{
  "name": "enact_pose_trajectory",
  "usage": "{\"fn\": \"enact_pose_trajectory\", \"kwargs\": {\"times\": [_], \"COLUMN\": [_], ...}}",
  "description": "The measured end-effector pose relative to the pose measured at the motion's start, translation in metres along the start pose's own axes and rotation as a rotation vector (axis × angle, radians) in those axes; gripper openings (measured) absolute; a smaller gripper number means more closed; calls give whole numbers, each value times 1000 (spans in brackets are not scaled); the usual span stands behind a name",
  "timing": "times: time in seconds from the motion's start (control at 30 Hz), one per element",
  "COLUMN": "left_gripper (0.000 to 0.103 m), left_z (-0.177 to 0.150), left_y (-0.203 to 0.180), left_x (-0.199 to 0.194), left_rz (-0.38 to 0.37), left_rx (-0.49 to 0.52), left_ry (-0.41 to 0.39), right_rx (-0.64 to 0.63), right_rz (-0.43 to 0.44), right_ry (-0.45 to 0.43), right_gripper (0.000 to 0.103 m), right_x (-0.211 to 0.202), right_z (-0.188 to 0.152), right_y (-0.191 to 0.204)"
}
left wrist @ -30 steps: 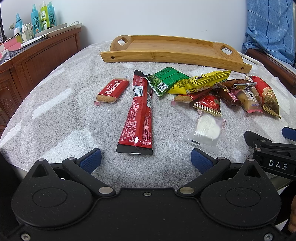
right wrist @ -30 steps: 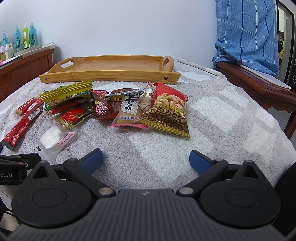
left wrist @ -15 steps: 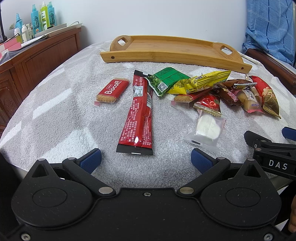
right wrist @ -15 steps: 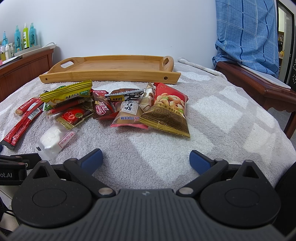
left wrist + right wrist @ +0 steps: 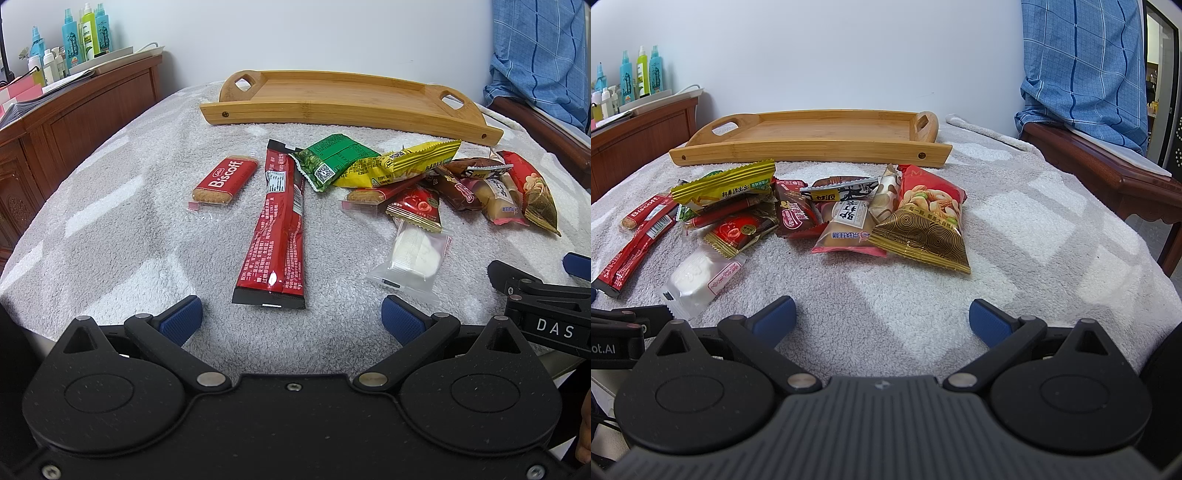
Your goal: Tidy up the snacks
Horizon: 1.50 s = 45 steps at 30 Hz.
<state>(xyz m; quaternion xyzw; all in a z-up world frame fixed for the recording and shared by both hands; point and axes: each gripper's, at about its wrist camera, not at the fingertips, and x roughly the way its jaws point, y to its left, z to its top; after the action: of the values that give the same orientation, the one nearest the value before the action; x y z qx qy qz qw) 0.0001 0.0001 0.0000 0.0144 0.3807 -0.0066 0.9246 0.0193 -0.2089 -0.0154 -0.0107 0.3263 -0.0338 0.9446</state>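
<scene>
Nearest to the cameras, the left gripper and the right gripper both wait low at the near edge of the towel, with tongs wide apart and nothing between them, probably to start the first pick. At 12 o'clock from the left gripper lies the long red stick pack; the white wafer packet is at 1 o'clock and the Biscoff biscuit at 11. The snack pile lies in the middle, packets overlapping. Farther, the wooden tray is empty, so it likely receives them. At 2 o'clock from the right gripper the towel is bare, good room for moving.
</scene>
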Motion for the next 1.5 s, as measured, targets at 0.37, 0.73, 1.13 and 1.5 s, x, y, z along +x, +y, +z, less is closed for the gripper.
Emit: {"fn": "enact_pose_trajectory", "kwargs": {"times": [0.37, 0.73, 1.13, 1.5], "left_gripper": [103, 103, 103, 103], "left_z": [0, 0, 1, 10], "left_y": [0, 0, 1, 2], "left_x": [0, 0, 0, 3], "left_rz": [0, 0, -1, -11], "left_rx": [0, 0, -1, 14], "left_ry": [1, 0, 7, 43], "right_rx": [0, 0, 0, -1], "right_rz": [0, 0, 0, -16], "right_ry": [0, 0, 3, 38], "right_gripper": [103, 103, 103, 103], "right_x": [0, 0, 0, 4], "right_z": [0, 0, 0, 7], "right_y": [0, 0, 0, 0]}}
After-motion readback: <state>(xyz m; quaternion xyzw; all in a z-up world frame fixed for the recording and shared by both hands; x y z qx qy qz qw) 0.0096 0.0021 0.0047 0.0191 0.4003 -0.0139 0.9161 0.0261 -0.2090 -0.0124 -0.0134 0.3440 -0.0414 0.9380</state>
